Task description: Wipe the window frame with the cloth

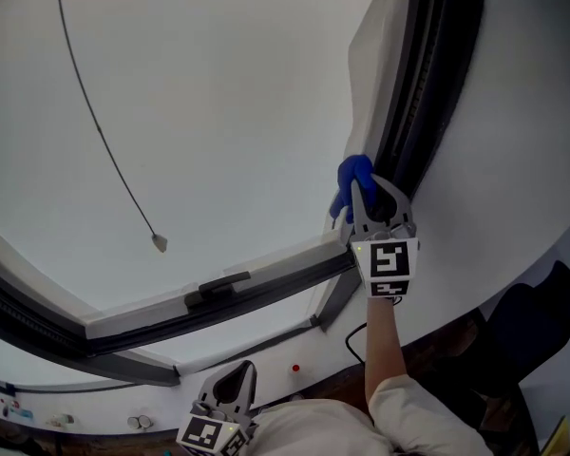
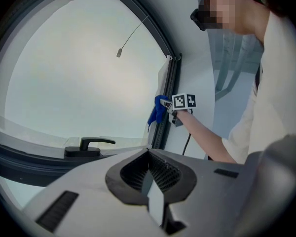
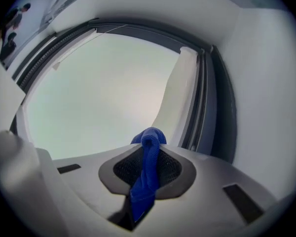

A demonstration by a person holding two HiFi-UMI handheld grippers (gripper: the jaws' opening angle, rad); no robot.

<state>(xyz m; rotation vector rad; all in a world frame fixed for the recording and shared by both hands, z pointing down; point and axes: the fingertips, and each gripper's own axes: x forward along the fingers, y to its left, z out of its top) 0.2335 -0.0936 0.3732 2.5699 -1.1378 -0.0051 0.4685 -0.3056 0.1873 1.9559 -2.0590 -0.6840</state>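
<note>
Here, the right gripper point(image 1: 369, 198) is clamping a crumpled blue fabric cloth point(image 1: 350, 180) between its jaws, holding it at the lower corner of the dark metal window frame point(image 1: 413, 93). The left gripper point(image 1: 230, 392) is hanging low, jaws together and empty.

Two grippers point(image 1: 363, 194) point(image 1: 236, 376), one cloth point(image 1: 352, 175), one window frame point(image 1: 266, 294).

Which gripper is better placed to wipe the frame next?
The right. The right gripper is shut on the blue cloth, close to the upright side of the dark window frame. The left gripper is shut with nothing in it, low by the person's body, away from that side.
</note>
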